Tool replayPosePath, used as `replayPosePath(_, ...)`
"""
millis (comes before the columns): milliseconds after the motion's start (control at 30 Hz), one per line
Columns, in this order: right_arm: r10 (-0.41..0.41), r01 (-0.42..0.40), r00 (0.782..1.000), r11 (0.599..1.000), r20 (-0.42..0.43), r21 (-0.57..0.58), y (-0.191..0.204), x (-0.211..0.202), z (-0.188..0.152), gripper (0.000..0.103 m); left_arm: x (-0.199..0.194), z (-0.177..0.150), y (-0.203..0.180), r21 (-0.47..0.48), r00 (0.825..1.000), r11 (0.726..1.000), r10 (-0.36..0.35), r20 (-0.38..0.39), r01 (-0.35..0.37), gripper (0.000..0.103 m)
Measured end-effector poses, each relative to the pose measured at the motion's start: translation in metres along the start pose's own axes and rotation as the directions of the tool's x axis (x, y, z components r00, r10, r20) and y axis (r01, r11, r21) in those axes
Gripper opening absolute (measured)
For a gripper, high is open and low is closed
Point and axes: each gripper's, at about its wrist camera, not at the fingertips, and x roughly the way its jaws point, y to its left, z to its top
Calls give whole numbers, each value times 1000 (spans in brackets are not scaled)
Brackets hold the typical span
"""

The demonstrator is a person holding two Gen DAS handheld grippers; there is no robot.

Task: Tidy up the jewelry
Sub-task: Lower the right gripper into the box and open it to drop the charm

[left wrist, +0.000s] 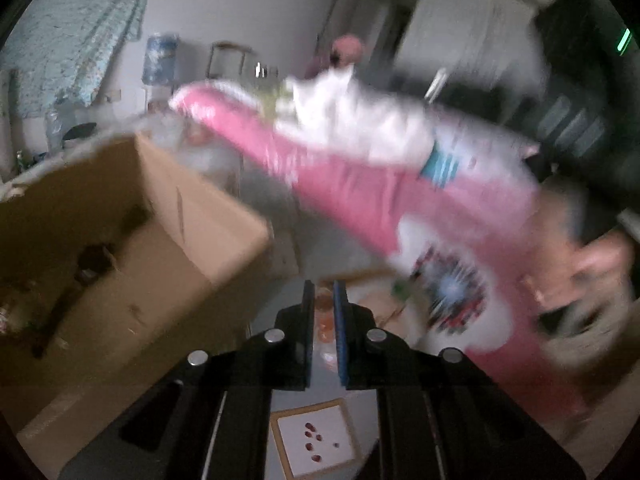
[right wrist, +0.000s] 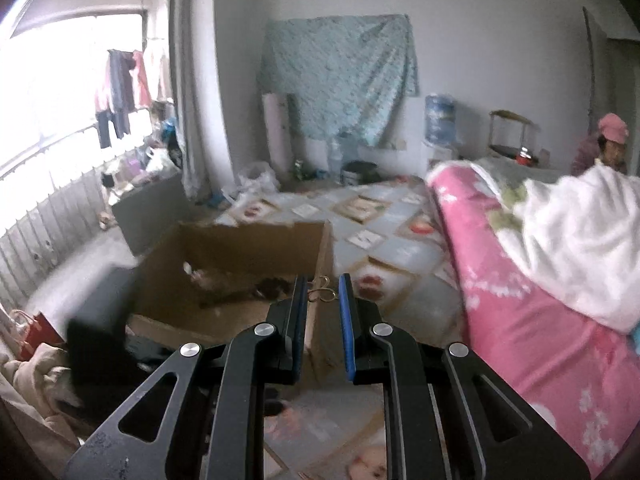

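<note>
**Jewelry pinched in the right jaws, by the box**

Left wrist view first, and it is very blurry. On the left is a big open cardboard box (left wrist: pixel 120 240) with some dark things lying in it; I cannot tell what they are. In the middle, low down, is the left gripper (left wrist: pixel 324 320). Its jaws are clenched almost together, with only a thin gap, and I can see nothing caught in that gap. Under it is a patterned mat (left wrist: pixel 316 440) with a white square and little red spots. A pink blanket (left wrist: pixel 360 200) runs across to the right. At the far right is a blurry hand (left wrist: pixel 580 280).

Now the right wrist view. At the far left is a bright window (right wrist: pixel 60 80) with clothes hanging by it. Next comes the box, open at the top, sitting on the mat. In the middle is the right gripper (right wrist: pixel 323 292). Its jaws are grasping a small gold jewelry piece (right wrist: pixel 320 293) made of thin wire loops, held right at the tips. It shows in front of the near right corner of the box. To the right is the blanket with a white cloth (right wrist: pixel 580 248) on top. Far right, at the back, is a person in a pink hat (right wrist: pixel 612 128).
</note>
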Motion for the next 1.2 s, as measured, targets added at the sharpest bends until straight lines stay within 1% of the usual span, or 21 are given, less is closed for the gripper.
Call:
replayPosePath(100,72,-72,997,997,18,-17,10,14,17,14,-51,25,6,-7,994,1000,22,104,-21,8)
replayPosePath(167,123,-123,992,992,12,-29,17,28,26,14,-83,40,16,-9,982,996,89,166,-89,8)
replayPosePath(200,158,-158,987,987,-3,-35,21,40,31,14,-91,44,21,-10,977,994,113,180,-113,8)
replayPosePath(267,211,-213,976,976,-50,-38,27,64,36,14,-102,48,37,-20,963,981,194,189,-194,9)
replayPosePath(333,246,-253,961,967,-128,-41,30,97,39,14,-98,47,63,-67,955,963,268,128,-262,9)
replayPosePath(367,258,-268,951,962,-171,-41,31,113,38,14,-91,44,81,-90,951,951,302,74,-295,9)
replayPosePath(400,262,-276,943,960,-206,-41,33,125,37,14,-86,41,90,-99,948,946,314,42,-309,9)
replayPosePath(433,263,-281,934,959,-243,-42,35,136,34,14,-79,36,105,-122,944,937,329,-10,-327,9)
replayPosePath(500,264,-293,910,955,-320,-45,37,160,28,14,-62,24,133,-179,947,931,302,-112,-319,9)
replayPosePath(533,254,-288,901,956,-351,-49,37,168,25,14,-56,20,140,-190,942,926,304,-143,-327,9)
replayPosePath(567,243,-284,893,957,-378,-56,38,176,22,14,-49,15,149,-197,934,919,306,-185,-341,9)
replayPosePath(600,232,-283,882,957,-411,-67,39,184,18,14,-45,11,154,-201,931,919,296,-212,-338,9)
replayPosePath(667,220,-284,869,955,-442,-83,41,189,11,14,-39,5,162,-219,924,915,279,-262,-338,9)
replayPosePath(733,210,-284,866,953,-454,-101,42,187,7,14,-34,-3,165,-211,911,912,281,-302,-351,9)
replayPosePath(800,206,-287,861,952,-464,-109,43,189,5,14,-31,-9,166,-200,899,910,286,-332,-363,10)
replayPosePath(933,202,-282,861,954,-467,-105,42,188,6,14,-31,-14,166,-186,888,908,294,-353,-375,10)
replayPosePath(1000,201,-278,861,955,-467,-102,41,189,6,14,-36,-16,165,-190,884,905,297,-359,-381,15)
replayPosePath(1033,200,-277,861,956,-468,-101,40,191,7,14,-39,-16,164,-196,885,904,296,-359,-381,23)
replayPosePath(1067,197,-273,861,957,-469,-100,39,191,7,14,-42,-16,163,-201,891,905,291,-349,-374,29)
replayPosePath(1100,192,-268,861,958,-471,-99,38,191,7,14,-49,-16,160,-204,899,909,287,-330,-364,30)
replayPosePath(1200,182,-258,858,961,-480,-97,36,193,6,14,-63,-16,151,-202,912,913,291,-289,-356,31)
